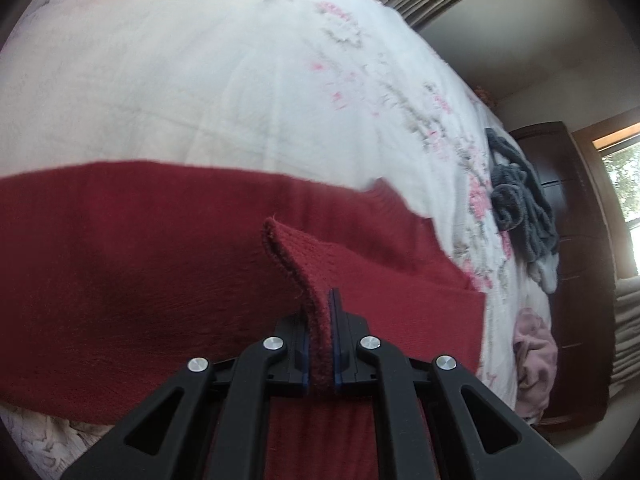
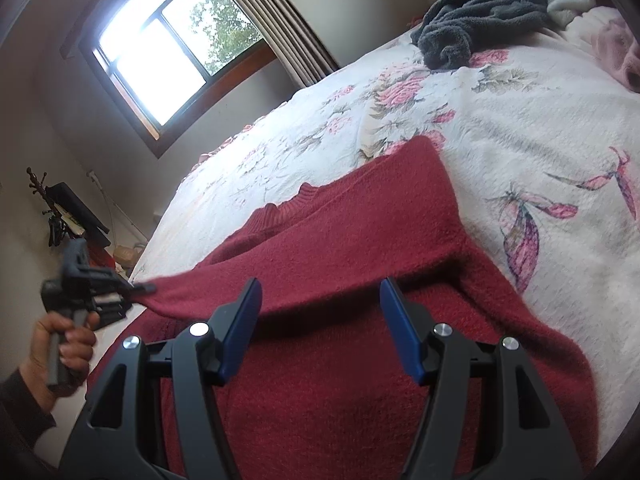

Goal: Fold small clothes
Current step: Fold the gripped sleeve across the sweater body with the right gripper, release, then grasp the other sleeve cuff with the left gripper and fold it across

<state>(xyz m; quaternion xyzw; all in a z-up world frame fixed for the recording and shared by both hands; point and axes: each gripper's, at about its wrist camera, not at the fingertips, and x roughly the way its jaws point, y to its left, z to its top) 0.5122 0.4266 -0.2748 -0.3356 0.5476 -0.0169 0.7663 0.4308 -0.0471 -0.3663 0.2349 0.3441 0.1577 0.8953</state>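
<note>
A dark red, fuzzy knit sweater [image 2: 352,240] is spread on a bed covered by a white quilted bedspread with pink floral print [image 2: 520,128]. The left claw [image 1: 319,344] is clamped on a raised edge of the knit, a fold of fabric pinched between the blue-lined pads and lifted off the body of the garment; in the right wrist view the same claw [image 2: 136,294] is seen at the sweater's left extremity, held by a hand [image 2: 66,344]. The right claw [image 2: 320,320] is spread apart, hovering over the torso with nothing gripped. Handling judgement: the garment is judged soft, limp and light, no stiffness, so it will sag and drape from any single pinch point; the fuzzy surface gives good friction, slip is unlikely. Hold is best taken on hems, cuffs or shoulder seams, doubled layers where possible. Orientation: the ribbed collar [image 2: 308,194] points away from the right claw toward the window-side edge of the bed; the body's long axis is judged to run from the collar back toward the claw. A dark grey fleecy garment [image 2: 480,16] lies well apart near the far end.
</note>
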